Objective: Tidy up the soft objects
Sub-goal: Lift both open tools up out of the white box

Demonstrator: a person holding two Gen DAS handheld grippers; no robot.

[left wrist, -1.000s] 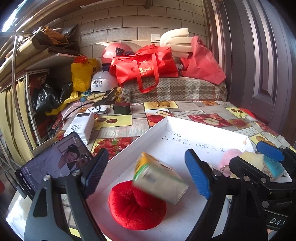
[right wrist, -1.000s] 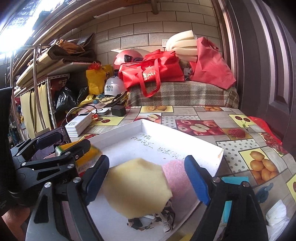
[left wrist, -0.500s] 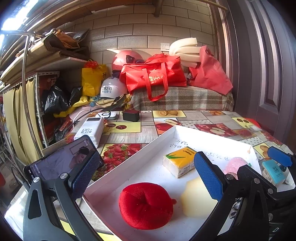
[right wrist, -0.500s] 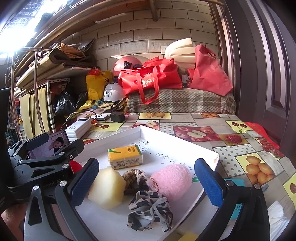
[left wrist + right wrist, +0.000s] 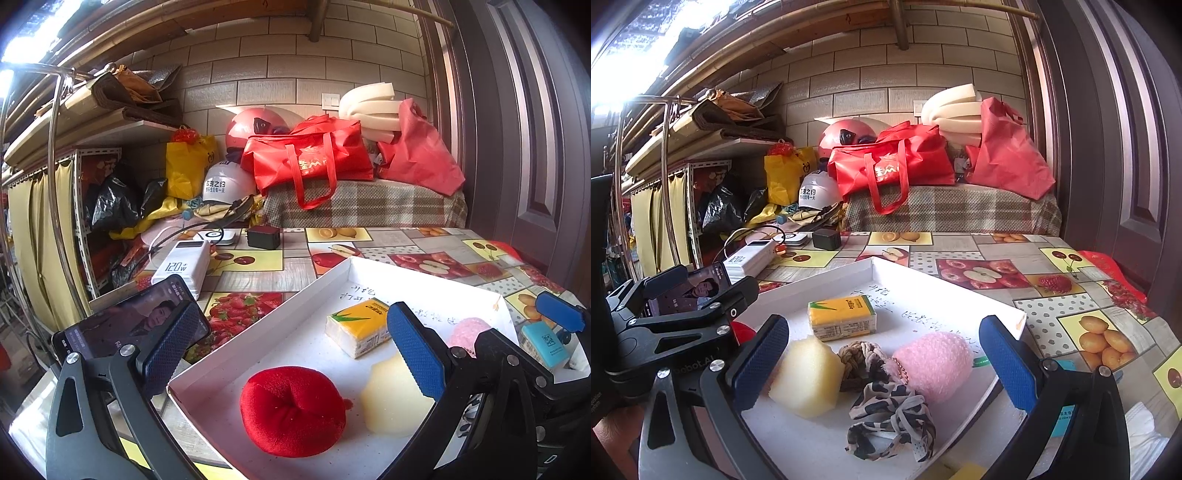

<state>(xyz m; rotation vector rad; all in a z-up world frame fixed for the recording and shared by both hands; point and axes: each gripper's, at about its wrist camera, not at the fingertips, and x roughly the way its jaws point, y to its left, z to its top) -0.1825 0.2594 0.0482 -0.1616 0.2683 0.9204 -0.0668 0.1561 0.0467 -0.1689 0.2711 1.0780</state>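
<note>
In the white tray (image 5: 960, 286), toward its far left wall, the yellow tissue pack (image 5: 842, 317) now lies flat and still; a second ago it was mid-air between your left gripper's (image 5: 291, 350) pads, so that drop is done. The yellow sponge (image 5: 807, 376) has also landed, near the tray's near left edge, where a second ago it sat between your right gripper's (image 5: 882, 362) pads. Both tongs are wide and hold nothing, pulled back above the tray's near edge. Also in the tray: red pouf (image 5: 293, 410) at the near left corner, pink fluffy piece (image 5: 936, 365) by the right wall, braided knot (image 5: 860, 356) and leopard scrunchie (image 5: 892, 421) between sponge and pink piece. Judging by this, most soft items are already in. Hard to read: a blue pack (image 5: 543, 343) sits outside the right wall, half hidden behind your right gripper in the left view; something yellow at the near edge is cut off, can't tell what.
</note>
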